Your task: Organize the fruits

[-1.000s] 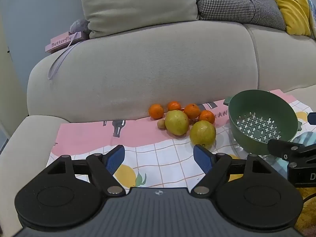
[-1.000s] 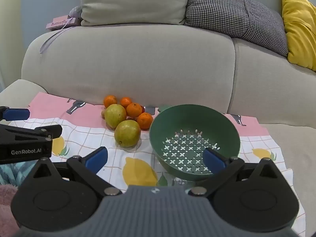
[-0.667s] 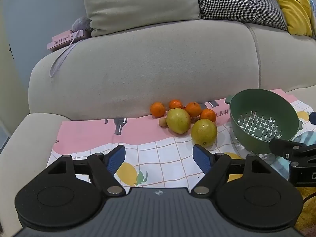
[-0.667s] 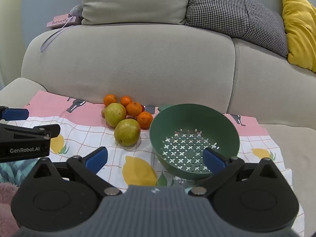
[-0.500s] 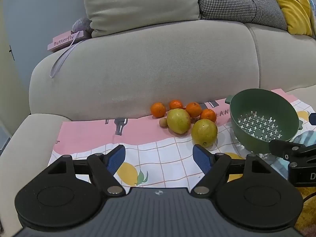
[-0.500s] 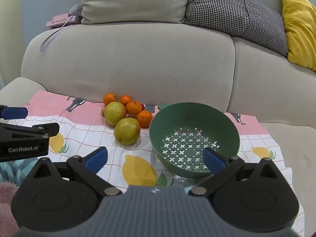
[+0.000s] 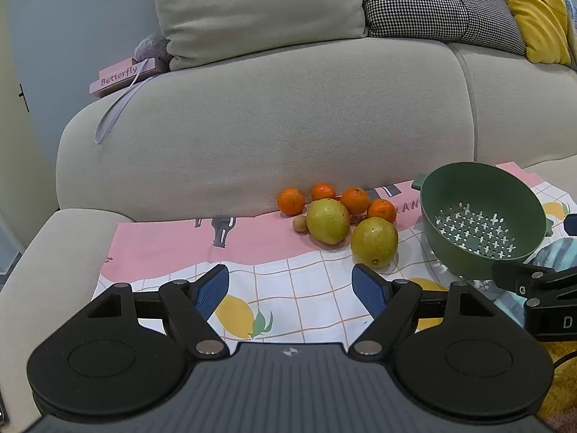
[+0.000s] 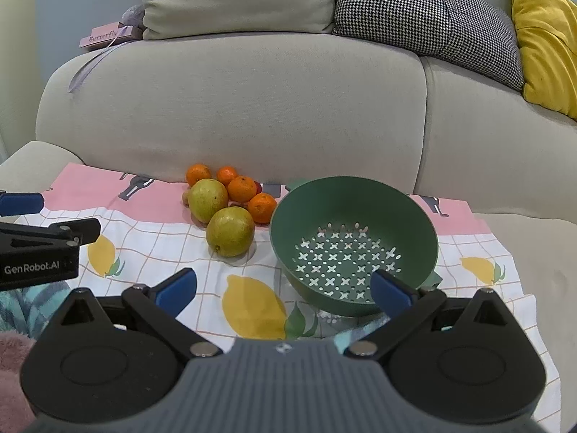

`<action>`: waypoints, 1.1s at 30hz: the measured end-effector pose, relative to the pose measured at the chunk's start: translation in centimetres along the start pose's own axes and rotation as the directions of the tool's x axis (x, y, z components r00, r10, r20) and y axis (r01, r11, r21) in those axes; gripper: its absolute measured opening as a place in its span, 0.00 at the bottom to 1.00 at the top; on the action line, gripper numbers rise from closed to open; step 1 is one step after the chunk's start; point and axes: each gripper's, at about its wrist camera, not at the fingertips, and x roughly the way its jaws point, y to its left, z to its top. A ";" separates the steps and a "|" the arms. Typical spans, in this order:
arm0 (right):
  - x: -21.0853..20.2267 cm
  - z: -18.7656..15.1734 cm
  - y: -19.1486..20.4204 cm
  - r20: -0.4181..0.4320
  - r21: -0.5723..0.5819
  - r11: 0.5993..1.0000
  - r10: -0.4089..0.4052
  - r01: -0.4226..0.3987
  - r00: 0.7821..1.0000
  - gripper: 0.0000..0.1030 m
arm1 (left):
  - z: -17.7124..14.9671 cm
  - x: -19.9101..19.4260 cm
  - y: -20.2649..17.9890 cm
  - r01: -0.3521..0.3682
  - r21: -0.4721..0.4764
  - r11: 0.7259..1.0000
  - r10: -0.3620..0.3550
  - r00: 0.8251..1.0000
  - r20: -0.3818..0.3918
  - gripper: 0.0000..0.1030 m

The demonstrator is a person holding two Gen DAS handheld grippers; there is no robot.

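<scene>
Left wrist view: left gripper hangs over the printed cloth on the sofa seat, jaws wide apart, nothing between them. Fruit heaped against the sofa back: four small oranges, two yellow-green pears, near pear and far pear touching the oranges, plus one small tan fruit at the left of the heap. Green colander stands just right of the fruit, empty. Right wrist view: right gripper also spread, empty, low in front of the colander; near pear sits just beside its rim. Judgement: pears firm, moderately heavy, smooth and prone to roll; take across the widest belly. Oranges light, slightly yielding; pinch at the equator, gently. Soft seat underneath may let fruit shift when nudged.
</scene>
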 end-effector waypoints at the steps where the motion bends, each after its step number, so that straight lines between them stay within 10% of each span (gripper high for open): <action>1: 0.0 0.0 0.0 0.000 0.000 1.000 0.000 0.000 1.000 0.96 | 0.0 0.0 0.0 0.000 0.000 1.000 0.000 1.000 0.000 0.88; 33: 0.5 0.1 0.2 -0.049 -0.010 1.000 -0.020 0.019 0.999 0.96 | -0.1 0.2 0.4 -0.001 -0.024 1.000 0.000 1.000 -0.023 0.88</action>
